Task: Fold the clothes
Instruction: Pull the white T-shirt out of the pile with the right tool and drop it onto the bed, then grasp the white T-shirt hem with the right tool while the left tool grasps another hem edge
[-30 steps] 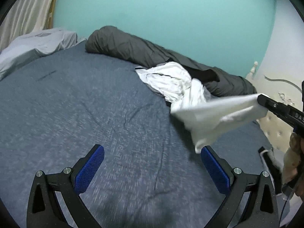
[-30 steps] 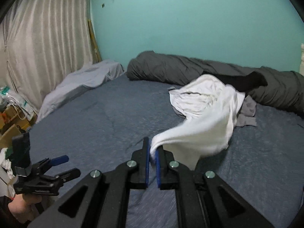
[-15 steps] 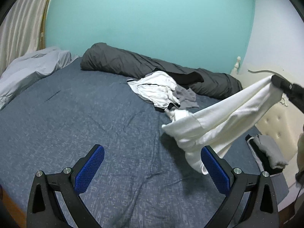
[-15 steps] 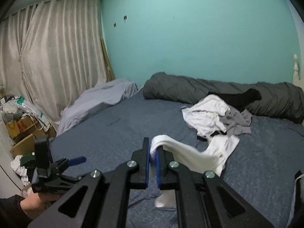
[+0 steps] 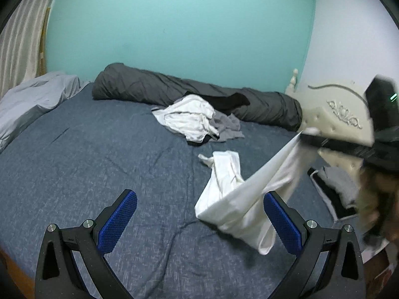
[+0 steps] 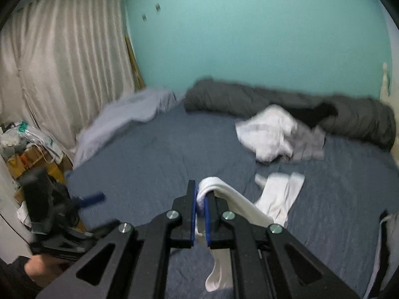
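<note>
L wrist view: left gripper [image 5: 199, 220] jaws stand wide, nothing between the pads. White garment [image 5: 239, 194] hangs in a sagging band; its long axis runs from approx 5 o'clock, low by the right-side pad, up to 2 o'clock, where the right gripper [image 5: 331, 144] pinches one end. Far end trails on the bed [image 5: 99, 154] near centre frame. Pile of unfolded clothes [image 5: 192, 119] sits at 12 o'clock against a rolled grey duvet [image 5: 149, 87].

R wrist view: right gripper [image 6: 200, 210] jaws narrow, clamped on an edge of the white garment [image 6: 274, 194]; cloth drapes away toward 3 o'clock and also drops below the jaws. Left gripper [image 6: 92, 196] at 9 o'clock, blurred, well apart from the cloth.

Judgement: free hanging end lies right of the left jaws; L hand is the nearer free one to take it and spread the piece.
</note>
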Motion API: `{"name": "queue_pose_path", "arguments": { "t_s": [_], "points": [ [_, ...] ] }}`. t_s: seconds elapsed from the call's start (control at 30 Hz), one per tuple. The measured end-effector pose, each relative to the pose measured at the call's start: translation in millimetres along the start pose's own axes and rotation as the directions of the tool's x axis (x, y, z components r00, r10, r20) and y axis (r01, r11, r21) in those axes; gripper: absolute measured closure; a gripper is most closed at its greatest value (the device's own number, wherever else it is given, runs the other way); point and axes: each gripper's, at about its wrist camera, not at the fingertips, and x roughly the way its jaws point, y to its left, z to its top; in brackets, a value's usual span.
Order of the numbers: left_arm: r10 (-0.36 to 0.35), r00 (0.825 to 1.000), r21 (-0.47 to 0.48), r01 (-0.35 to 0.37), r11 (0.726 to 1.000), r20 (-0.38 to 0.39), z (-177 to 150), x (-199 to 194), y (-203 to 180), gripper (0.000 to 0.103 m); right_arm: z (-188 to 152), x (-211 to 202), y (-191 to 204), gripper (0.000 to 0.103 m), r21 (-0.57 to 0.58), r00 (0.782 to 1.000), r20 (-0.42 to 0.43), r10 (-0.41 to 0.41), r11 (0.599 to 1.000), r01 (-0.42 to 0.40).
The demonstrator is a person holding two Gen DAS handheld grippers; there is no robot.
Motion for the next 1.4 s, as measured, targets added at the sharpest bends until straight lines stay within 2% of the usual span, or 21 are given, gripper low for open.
{"name": "queue_pose_path", "arguments": {
  "t_s": [0.17,0.3,0.4,0.47,0.53,0.57,0.67,0.73,0.77,0.8,0.97,1.07,1.17,1.23,1.33,1.4],
  "points": [
    [0.026,0.998,0.001,-0.026,1.000,-0.066,-15,24,14,0.000,-44,71,-30,0.097,0.101,0.994,-0.110,-0.007,0.995,0.019],
    [0.040,0.990,-0.015,-0.043,0.999,-0.135,-27,58,25,0.000,-67,123,-57,0.095,0.174,0.980,-0.199,-0.007,0.984,0.042],
    [0.033,0.985,-0.025,-0.038,0.999,-0.170,-34,80,27,0.000,-83,153,-73,0.093,0.198,0.961,-0.272,-0.053,0.974,0.110],
    [0.020,0.981,-0.030,-0.026,0.999,-0.192,-40,95,29,0.000,-91,158,-80,0.091,0.197,0.958,-0.277,-0.078,0.971,0.136],
    [0.005,0.977,-0.033,-0.012,0.999,-0.211,-46,108,28,0.000,-97,156,-89,0.084,0.204,0.960,-0.266,-0.090,0.968,0.147],
    [0.000,0.975,-0.034,-0.008,0.999,-0.222,-49,116,28,0.000,-100,155,-93,0.077,0.207,0.960,-0.263,-0.099,0.966,0.156],
    [-0.014,0.967,-0.033,0.005,0.999,-0.253,-56,135,24,0.000,-107,143,-104,0.071,0.231,0.964,-0.242,-0.110,0.959,0.167],
    [-0.022,0.964,-0.026,0.016,1.000,-0.264,-59,142,19,0.000,-109,136,-111,0.055,0.250,0.967,-0.228,-0.112,0.953,0.170],
    [-0.026,0.963,-0.022,0.021,1.000,-0.268,-60,146,17,0.000,-109,135,-114,0.037,0.260,0.968,-0.224,-0.112,0.951,0.170],
    [-0.031,0.962,-0.018,0.027,0.999,-0.272,-62,148,14,0.000,-108,135,-116,0.033,0.266,0.969,-0.222,-0.105,0.950,0.164],
    [-0.037,0.960,0.021,0.045,0.999,-0.276,-64,157,7,0.000,-104,134,-110,0.033,0.194,0.970,-0.223,-0.093,0.971,0.138],
    [-0.033,0.957,0.023,0.041,0.999,-0.287,-65,165,8,0.000,-115,134,-114,0.034,0.209,0.964,-0.248,-0.094,0.967,0.147],
    [-0.035,0.952,0.034,0.047,0.998,-0.303,-67,177,6,0.000,-136,143,-113,0.046,0.227,0.953,-0.300,-0.045,0.967,0.117],
    [-0.032,0.947,0.050,0.051,0.997,-0.319,-69,186,3,0.000,-153,153,-107,0.047,0.208,0.940,-0.337,-0.051,0.970,0.127],
    [-0.032,0.944,0.063,0.055,0.996,-0.330,-73,194,0,0.000,-171,166,-103,0.054,0.237,0.932,-0.361,-0.020,0.965,0.112],
    [-0.032,0.941,0.063,0.057,0.996,-0.337,-75,198,0,0.000,-178,175,-101,0.055,0.251,0.930,-0.369,-0.014,0.961,0.114]
  ]
}}
